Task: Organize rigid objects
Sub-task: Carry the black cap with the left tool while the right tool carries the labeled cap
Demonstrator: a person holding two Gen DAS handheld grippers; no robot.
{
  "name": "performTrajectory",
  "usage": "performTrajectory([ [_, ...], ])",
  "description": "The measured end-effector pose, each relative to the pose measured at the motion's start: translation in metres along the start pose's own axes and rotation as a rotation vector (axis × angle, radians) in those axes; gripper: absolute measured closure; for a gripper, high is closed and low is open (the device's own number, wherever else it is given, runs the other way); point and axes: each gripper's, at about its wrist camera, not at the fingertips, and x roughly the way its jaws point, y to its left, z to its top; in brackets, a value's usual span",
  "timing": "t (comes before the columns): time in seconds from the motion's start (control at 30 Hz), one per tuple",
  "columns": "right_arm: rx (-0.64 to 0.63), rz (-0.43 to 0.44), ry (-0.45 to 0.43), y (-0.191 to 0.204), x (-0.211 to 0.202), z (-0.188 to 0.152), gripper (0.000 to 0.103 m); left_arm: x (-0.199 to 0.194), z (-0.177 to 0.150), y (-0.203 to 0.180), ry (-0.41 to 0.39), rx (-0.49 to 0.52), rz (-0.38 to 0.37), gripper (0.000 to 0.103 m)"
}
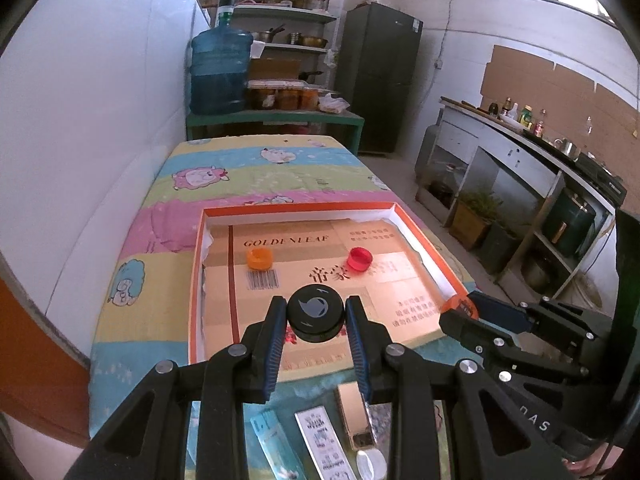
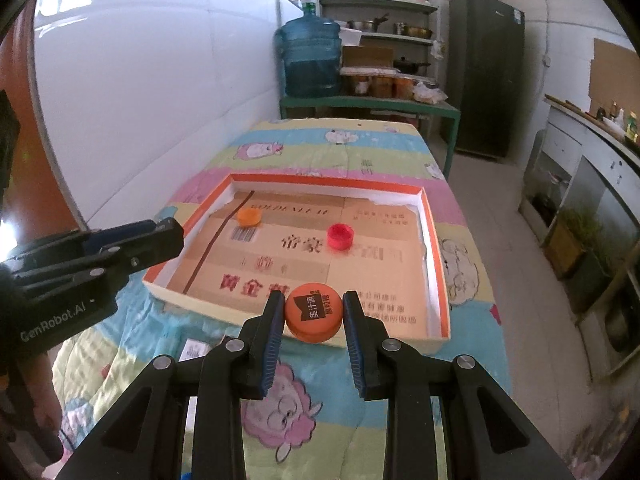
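Note:
My left gripper (image 1: 316, 314) is shut on a black bottle cap (image 1: 316, 314) with a grey drop logo, held above the near part of the orange-rimmed cardboard tray (image 1: 296, 209). My right gripper (image 2: 313, 312) is shut on an orange cap (image 2: 313, 312) with a dark label, above the tray's (image 2: 434, 240) near edge. Inside the tray lie a small orange cap (image 1: 259, 259) (image 2: 249, 216) and a red cap (image 1: 359, 259) (image 2: 341, 236). In the left wrist view the right gripper (image 1: 460, 307) shows at the tray's right corner with its orange cap (image 1: 460, 305). The left gripper's fingers (image 2: 160, 236) reach in from the left in the right wrist view.
The tray rests on a table under a cartoon-sheep cloth (image 1: 240, 168). Flat packets (image 1: 320, 440) and a small box (image 1: 354, 412) lie on the cloth near me. A blue water jug (image 1: 220, 72), shelves (image 1: 288, 20), a dark fridge (image 1: 380, 76) and a counter (image 1: 540, 152) stand beyond.

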Motion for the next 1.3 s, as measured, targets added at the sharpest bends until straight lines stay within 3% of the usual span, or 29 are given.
performTrajectory([
  [0.3, -0.026, 0.023, 0.008, 0.003, 0.028, 0.02, 0.073, 0.028, 0.007, 0.016, 0.032, -0.02, 0.028, 0.072],
  [1.3, -0.027, 0.076, 0.118, -0.004, 0.118, 0.032, 0.073, 0.104, 0.007, 0.051, 0.142, -0.068, 0.076, 0.072],
])
